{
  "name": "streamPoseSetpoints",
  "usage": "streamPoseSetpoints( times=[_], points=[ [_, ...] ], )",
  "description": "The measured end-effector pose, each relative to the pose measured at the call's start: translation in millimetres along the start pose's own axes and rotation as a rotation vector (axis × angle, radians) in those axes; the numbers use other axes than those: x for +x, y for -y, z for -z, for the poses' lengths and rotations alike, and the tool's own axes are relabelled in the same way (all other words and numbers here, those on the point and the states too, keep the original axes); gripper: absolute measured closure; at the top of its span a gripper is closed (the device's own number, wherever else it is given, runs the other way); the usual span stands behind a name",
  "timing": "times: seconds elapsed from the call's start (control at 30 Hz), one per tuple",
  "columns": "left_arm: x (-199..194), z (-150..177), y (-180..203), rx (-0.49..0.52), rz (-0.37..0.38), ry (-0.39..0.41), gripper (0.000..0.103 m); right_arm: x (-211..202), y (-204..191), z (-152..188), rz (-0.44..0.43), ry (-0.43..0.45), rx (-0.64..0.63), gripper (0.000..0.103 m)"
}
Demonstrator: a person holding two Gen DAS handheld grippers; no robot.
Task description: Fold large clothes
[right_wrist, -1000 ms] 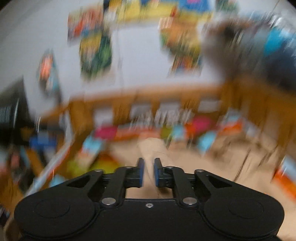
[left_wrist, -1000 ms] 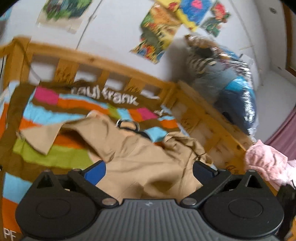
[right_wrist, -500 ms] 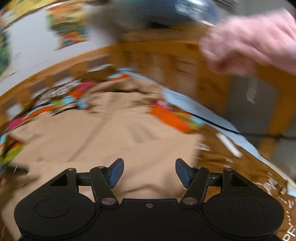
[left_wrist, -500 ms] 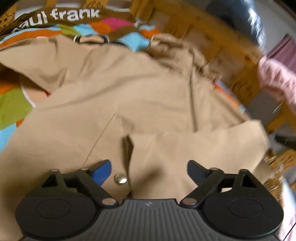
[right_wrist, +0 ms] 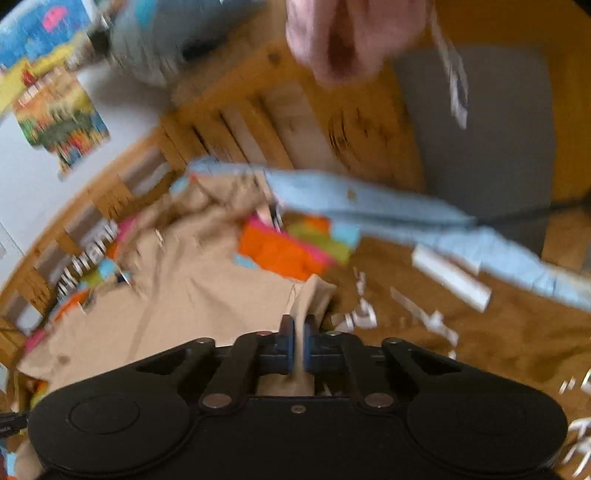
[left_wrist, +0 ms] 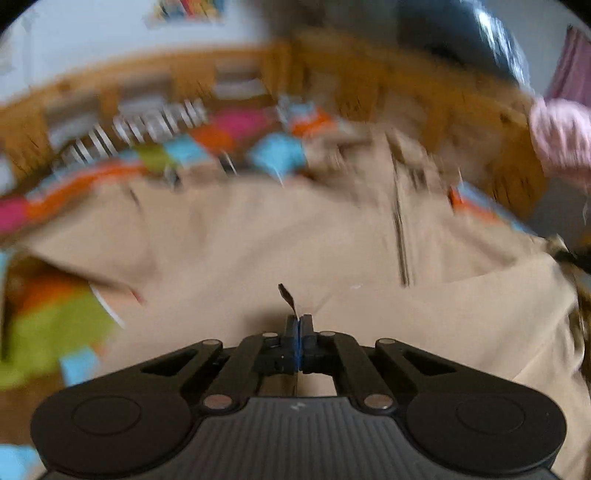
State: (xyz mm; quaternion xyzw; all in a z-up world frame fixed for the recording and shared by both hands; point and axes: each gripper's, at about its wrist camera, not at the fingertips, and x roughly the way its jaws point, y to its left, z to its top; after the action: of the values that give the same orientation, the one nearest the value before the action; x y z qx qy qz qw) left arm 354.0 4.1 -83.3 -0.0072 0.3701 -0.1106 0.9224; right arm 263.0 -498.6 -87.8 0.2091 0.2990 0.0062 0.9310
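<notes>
One bed (left_wrist: 373, 92), wooden frame, striped multicolour blanket (left_wrist: 59, 317) across it. Tan garment (left_wrist: 229, 236) spread wide over blanket, reaching near edge on both views. Pink cloth (right_wrist: 343, 33) bunched on frame rail, blurred. Left gripper (left_wrist: 296, 325) clenched, fingers pinching tan fabric edge. Right gripper (right_wrist: 300, 328) clamped on garment corner, fabric fold bunched between fingers (right_wrist: 287, 341).

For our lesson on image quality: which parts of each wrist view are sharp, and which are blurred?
Left wrist view: the left gripper is sharp; the tan garment and bed rail are streaked. Right wrist view: the right gripper is crisp; the blanket and posters are smeared.
</notes>
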Motion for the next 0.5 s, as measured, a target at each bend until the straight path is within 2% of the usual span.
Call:
streamPoseSetpoints(
  times=[0.07, 0.1, 0.17, 0.23, 0.3, 0.4, 0.5],
  points=[
    [-10, -18, -5, -0.018, -0.019, 0.071, 0.103, -9, -15, -11, -0.003, 0.061, -0.091, 0.101],
    [-7, -25, -4, 0.002, -0.039, 0.069, 0.103, -8, -21, -14, 0.002, 0.075, -0.131, 0.101],
    [17, -30, -2, 0.041, -0.078, 0.002, 0.103, 5, -27, -14, 0.031, 0.039, -0.182, 0.099],
    [43, -26, -3, 0.048, -0.092, -0.059, 0.103, 12, -25, -7, 0.065, 0.01, -0.202, 0.09],
    [57, -19, -2, 0.055, -0.096, -0.068, 0.103, -3, -24, 7, 0.061, 0.017, -0.265, 0.083],
    [57, -19, -6, 0.027, -0.088, -0.067, 0.103, -36, -30, 32, -0.028, -0.036, -0.448, 0.073],
    [50, -21, -6, 0.042, -0.069, -0.063, 0.103, -61, -53, 65, -0.07, -0.126, -0.752, 0.072]
  ],
)
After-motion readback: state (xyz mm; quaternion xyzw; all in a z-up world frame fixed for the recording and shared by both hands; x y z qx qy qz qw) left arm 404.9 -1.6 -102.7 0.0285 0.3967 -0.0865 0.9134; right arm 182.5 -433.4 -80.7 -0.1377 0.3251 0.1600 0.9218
